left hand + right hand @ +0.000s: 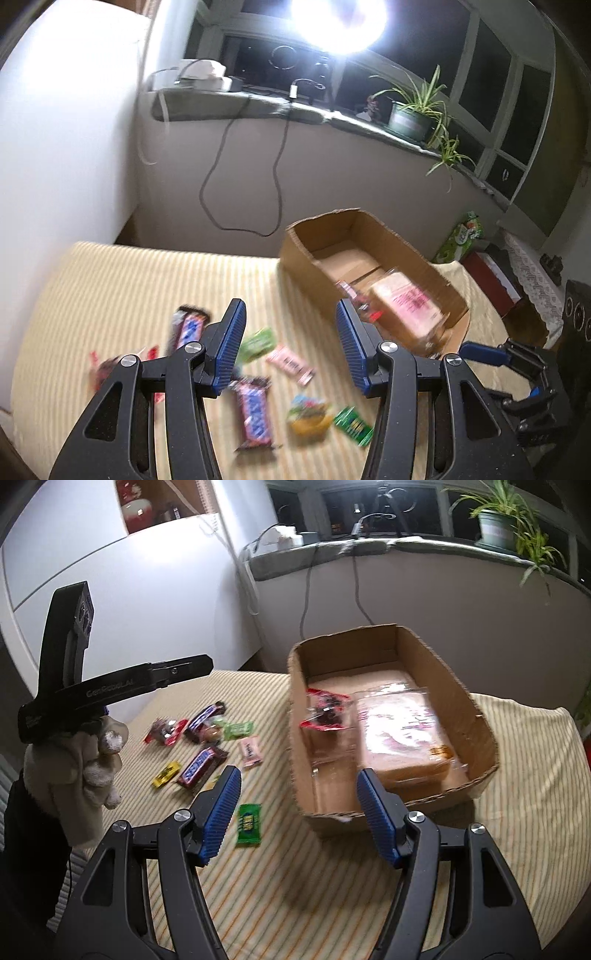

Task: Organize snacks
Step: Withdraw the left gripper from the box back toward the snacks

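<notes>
A cardboard box (461, 698) stands on the striped cloth and holds a wrapped bread pack (399, 731) and a red-edged clear snack bag (327, 710). The box also shows in the left wrist view (306, 258). Loose snacks lie left of it: two Snickers bars (201, 766) (205, 716), a green packet (248, 823), a pink packet (251, 751), a yellow packet (166, 773). My right gripper (297, 812) is open and empty above the box's near-left corner. My left gripper (290, 347) is open and empty above the loose snacks, over a Snickers bar (255, 413).
The striped cloth (517, 775) covers the table. A white wall stands at the left. A windowsill (258, 103) at the back carries cables and a potted plant (413, 114). Boxes and a green carton (461, 236) stand at the right.
</notes>
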Demonstrator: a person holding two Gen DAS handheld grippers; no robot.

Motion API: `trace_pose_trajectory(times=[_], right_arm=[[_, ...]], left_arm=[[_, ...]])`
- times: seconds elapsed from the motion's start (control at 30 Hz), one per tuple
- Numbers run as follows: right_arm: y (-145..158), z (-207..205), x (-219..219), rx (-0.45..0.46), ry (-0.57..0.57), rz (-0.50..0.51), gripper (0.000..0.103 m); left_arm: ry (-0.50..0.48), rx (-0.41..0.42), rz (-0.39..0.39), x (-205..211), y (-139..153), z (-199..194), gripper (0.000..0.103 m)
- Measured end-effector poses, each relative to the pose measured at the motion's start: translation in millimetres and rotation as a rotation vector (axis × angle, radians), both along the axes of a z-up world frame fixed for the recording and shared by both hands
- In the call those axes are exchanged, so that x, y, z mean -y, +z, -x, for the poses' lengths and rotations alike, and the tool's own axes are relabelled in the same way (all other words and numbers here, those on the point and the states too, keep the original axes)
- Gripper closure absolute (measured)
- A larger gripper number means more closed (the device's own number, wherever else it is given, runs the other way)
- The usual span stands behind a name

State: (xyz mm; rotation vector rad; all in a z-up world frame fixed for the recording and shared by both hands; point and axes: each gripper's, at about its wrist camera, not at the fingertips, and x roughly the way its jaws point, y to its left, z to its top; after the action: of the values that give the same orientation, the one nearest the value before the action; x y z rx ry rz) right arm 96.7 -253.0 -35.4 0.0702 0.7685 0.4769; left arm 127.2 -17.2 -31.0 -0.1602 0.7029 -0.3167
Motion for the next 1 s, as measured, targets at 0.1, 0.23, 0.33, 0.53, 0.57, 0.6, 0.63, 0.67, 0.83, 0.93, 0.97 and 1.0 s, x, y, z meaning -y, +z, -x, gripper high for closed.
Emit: trace_pose_trajectory(times=[0.1, 0.23, 0.33, 0.53, 0.57, 0.6, 0.63, 0.67, 0.83, 0.93, 0.97, 1.0], right_arm=[[-1.3, 6.1, -14.3, -0.001, 0.048, 0.009, 0.035], [-6.8, 10.4, -34.6, -0.011, 0.111, 0.022, 0.035], [-12.8, 12.1, -49.8, -0.021, 0.145, 0.027, 0.035], [-26.3, 9.1, -79.1, -0.044, 0.197, 0.048, 0.035], [-28.4, 8.1, -83.3, -0.047, 0.202, 0.054, 0.035], [-31.0, 7.4, -87.2, -0.049, 0.205, 0.064, 0.035], [-34.1, 6.6, -90.6, -0.051, 0.206, 0.078, 0.035], [-37.8, 5.6, -94.9, -0.050, 0.206, 0.099, 0.035], [-55.2, -5.2, -107.1, -0.077, 0.201, 0.145, 0.043], [-64.4, -12.5, -112.0, -0.096, 0.194, 0.172, 0.050], [-67.3, -14.8, -112.9, -0.101, 0.192, 0.179, 0.051], [-70.3, -17.0, -114.0, -0.106, 0.190, 0.184, 0.052]], left_arm=[[0.038, -0.005, -0.012, -18.0, -4.2, 14.4, 0.054], [0.085, -0.025, -0.025, -39.6, -15.2, 33.3, 0.054], [0.112, -0.049, -0.029, -52.2, -26.2, 44.9, 0.054], [0.130, -0.104, -0.027, -64.4, -47.4, 53.6, 0.054], [0.127, -0.109, -0.022, -66.1, -50.1, 55.5, 0.055], [0.122, -0.117, -0.019, -66.1, -53.1, 56.3, 0.056], [0.113, -0.123, -0.019, -64.9, -56.0, 56.8, 0.056], [0.108, -0.128, -0.022, -64.0, -58.1, 57.2, 0.057], [0.083, -0.157, -0.037, -58.7, -70.5, 55.8, 0.062], [0.084, -0.172, -0.051, -57.8, -76.3, 53.5, 0.062], [0.082, -0.177, -0.054, -58.2, -78.2, 52.7, 0.063], [0.079, -0.181, -0.059, -57.9, -79.9, 52.3, 0.063]])
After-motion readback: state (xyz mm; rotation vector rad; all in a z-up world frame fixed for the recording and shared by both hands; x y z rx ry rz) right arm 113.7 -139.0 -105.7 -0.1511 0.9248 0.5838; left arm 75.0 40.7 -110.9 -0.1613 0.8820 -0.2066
